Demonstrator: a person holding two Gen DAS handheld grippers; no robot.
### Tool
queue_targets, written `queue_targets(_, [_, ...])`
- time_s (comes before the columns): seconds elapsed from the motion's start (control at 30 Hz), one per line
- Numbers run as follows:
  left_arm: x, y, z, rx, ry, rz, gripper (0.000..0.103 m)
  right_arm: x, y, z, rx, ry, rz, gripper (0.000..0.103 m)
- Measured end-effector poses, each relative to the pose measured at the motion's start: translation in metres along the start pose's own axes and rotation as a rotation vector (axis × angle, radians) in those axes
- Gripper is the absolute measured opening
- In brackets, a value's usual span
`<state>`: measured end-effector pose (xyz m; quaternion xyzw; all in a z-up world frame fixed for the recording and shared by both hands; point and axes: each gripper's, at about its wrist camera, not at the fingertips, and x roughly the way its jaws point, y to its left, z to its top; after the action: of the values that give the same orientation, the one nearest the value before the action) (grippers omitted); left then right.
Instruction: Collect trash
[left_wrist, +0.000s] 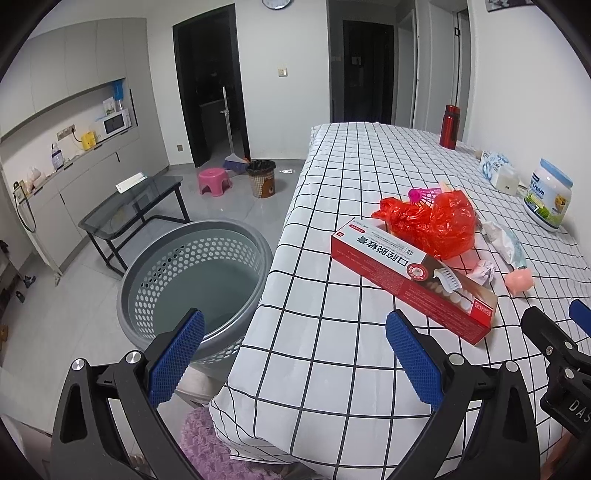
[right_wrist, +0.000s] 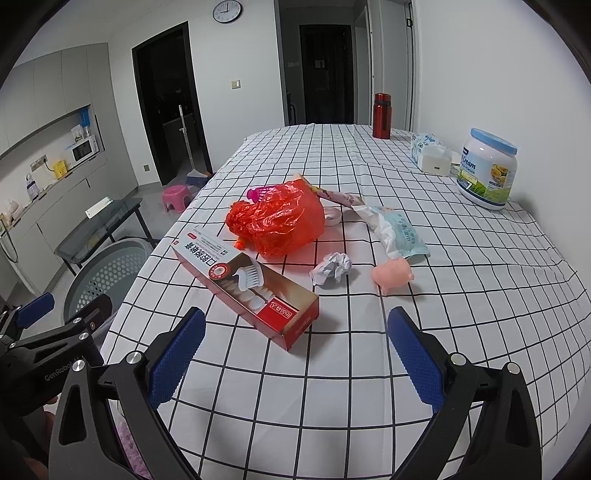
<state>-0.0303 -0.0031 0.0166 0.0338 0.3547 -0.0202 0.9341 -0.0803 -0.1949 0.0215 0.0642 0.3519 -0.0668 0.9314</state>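
Observation:
A red toothpaste box (right_wrist: 247, 284) lies on the checked tablecloth (right_wrist: 332, 387), also in the left wrist view (left_wrist: 413, 280). Behind it is a crumpled red plastic bag (right_wrist: 280, 221) (left_wrist: 432, 221). A crumpled paper ball (right_wrist: 330, 271), a pink pig toy (right_wrist: 393, 277), an empty wrapper (right_wrist: 391, 230) and a pink shuttlecock (right_wrist: 258, 192) lie around it. A grey perforated basket (left_wrist: 195, 284) stands on the floor left of the table. My left gripper (left_wrist: 293, 358) is open over the table's left edge. My right gripper (right_wrist: 295, 354) is open and empty just short of the box.
A red bottle (right_wrist: 381, 115), a tissue pack (right_wrist: 430, 153) and a white jar (right_wrist: 485, 170) stand along the table's right side. A glass side table (left_wrist: 133, 206), a pink stool (left_wrist: 214, 180) and a small waste bin (left_wrist: 261, 177) are on the floor.

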Motion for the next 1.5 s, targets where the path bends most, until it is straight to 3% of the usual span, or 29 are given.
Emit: queue_targets(1.5, [-0.0026, -0.0016, -0.003, 0.009, -0.003, 0.002, 0.097, -0.0087, -0.0029, -0.0026, 0.011, -0.017, 0.022, 0.094])
